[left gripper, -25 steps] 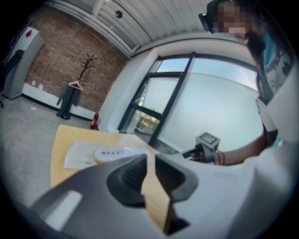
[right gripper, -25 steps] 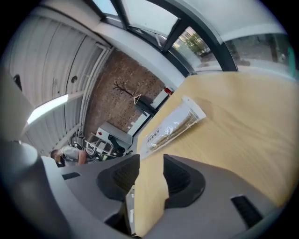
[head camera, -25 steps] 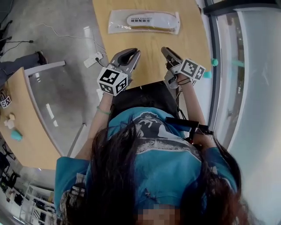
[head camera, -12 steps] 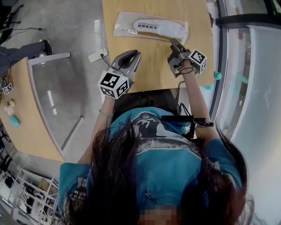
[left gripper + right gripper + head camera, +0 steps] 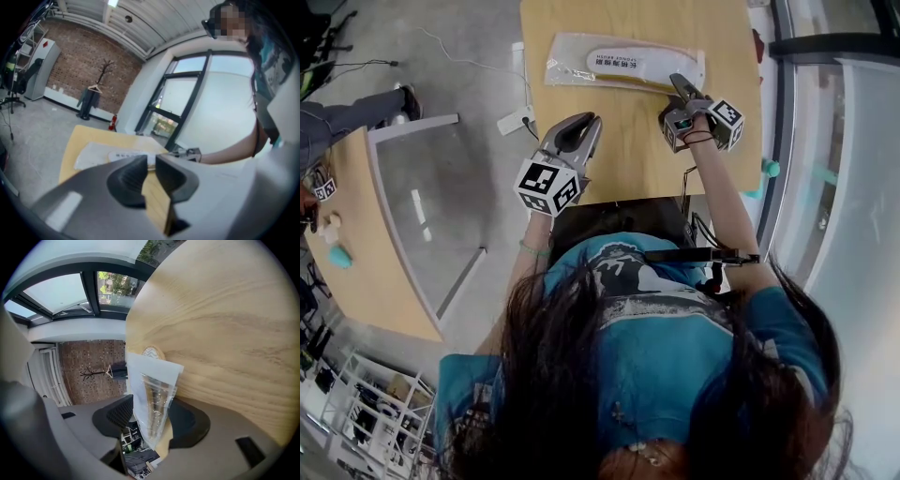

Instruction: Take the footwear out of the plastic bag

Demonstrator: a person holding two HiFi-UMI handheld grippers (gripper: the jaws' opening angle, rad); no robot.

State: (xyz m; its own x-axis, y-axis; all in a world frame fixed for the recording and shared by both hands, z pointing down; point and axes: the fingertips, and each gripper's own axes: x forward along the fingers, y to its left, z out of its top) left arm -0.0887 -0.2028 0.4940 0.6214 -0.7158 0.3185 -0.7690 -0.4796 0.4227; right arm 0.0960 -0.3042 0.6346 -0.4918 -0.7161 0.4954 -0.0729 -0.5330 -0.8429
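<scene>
Right gripper view: right claw [image 5: 152,416] released, jaws wide, end of the plastic bag [image 5: 157,385] standing between the pads, not clamped. Past it, bare wooden table [image 5: 225,324]. Left gripper view: left claw [image 5: 151,164] nearly clenched, slim gap, nothing in it, bag well ahead of it. Head view only: footwear [image 5: 630,60] inside the bag, lying crosswise ahead of both claws; power strip [image 5: 514,120] on the floor left of the left claw.
</scene>
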